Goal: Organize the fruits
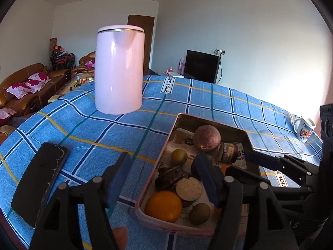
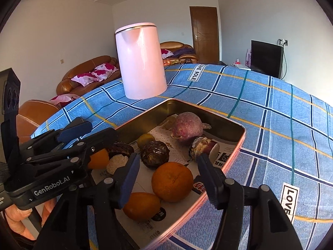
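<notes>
Both grippers hover with jaws parted and empty over a metal tray [image 2: 233,125] of produce on a table [image 1: 208,95] draped in blue checked cloth. The right gripper [image 2: 166,168] hangs over the tray's near end, a large orange [image 2: 172,184] lying just beyond its fingers, nothing pressed between the pads. The left gripper [image 1: 162,166] straddles the tray's left wall, one finger outside over the cloth and one above the fruit, equally empty. Risk lies in the crowding: both grippers work over the same end of the tray, and a careless reach could knock them together or clip the rim and shove the tray across the loose cloth. The round fruit could roll off a pinch that lands off-centre and scatter its neighbours. The tray, lined with printed newspaper, holds the large orange, a smaller one [image 2: 141,206] at the near edge, a third orange [image 2: 100,158] partly hidden behind the left gripper, two small greenish-brown fruits [image 1: 179,156], a dark knobbly corm [image 2: 154,154], a cut root [image 2: 117,163] showing its pale face, a purple-skinned cut piece [image 2: 205,146] and a big reddish-purple root [image 2: 188,127] at the far end. Beyond stand a pink kettle [image 1: 119,70] and a mug [image 1: 304,129]; a phone [image 1: 39,183] lies at left.
</notes>
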A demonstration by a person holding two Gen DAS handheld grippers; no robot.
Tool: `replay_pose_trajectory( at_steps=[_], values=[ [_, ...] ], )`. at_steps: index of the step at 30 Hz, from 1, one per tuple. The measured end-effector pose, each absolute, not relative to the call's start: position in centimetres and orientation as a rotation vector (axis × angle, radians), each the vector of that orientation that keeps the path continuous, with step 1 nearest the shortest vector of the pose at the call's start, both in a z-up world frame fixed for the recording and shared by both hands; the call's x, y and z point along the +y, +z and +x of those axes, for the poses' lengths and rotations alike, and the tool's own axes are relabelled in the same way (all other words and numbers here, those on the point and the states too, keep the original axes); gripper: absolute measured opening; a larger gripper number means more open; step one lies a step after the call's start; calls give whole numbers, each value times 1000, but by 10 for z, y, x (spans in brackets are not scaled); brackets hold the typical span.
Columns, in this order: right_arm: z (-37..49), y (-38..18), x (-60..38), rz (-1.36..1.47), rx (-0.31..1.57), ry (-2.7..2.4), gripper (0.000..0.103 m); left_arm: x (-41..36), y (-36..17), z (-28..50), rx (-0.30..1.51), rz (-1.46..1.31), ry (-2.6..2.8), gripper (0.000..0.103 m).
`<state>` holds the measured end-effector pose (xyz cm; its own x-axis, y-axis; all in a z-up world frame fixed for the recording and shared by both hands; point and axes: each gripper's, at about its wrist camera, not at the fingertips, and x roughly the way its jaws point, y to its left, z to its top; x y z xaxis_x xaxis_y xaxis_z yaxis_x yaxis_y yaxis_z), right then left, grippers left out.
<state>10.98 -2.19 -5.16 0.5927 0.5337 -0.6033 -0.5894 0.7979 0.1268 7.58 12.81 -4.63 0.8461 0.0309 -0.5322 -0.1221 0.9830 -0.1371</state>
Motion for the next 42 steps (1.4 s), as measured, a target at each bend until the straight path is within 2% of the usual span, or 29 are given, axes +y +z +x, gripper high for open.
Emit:
replay_pose_trajectory(
  at_steps=[4, 6, 8, 10, 19, 42],
  values=[
    [101, -46, -37, -49, 648, 627, 66, 120, -38, 67, 531, -152, 62, 75],
    [96, -44, -44, -35, 639, 608, 67, 115, -34, 63, 518, -137, 64, 82],
    [90, -39, -51, -34, 617, 585, 68, 113, -31, 59, 500, -132, 71, 94],
    [83, -34, -58, -39, 591, 556, 70, 111, -29, 55, 489, -131, 79, 96],
    [58, -14, -95, -15, 483, 467, 73, 97, -23, 47, 484, -103, 68, 103],
    [19, 6, -134, 29, 387, 410, 75, 63, -7, 30, 455, -34, 36, 103]
  ],
)
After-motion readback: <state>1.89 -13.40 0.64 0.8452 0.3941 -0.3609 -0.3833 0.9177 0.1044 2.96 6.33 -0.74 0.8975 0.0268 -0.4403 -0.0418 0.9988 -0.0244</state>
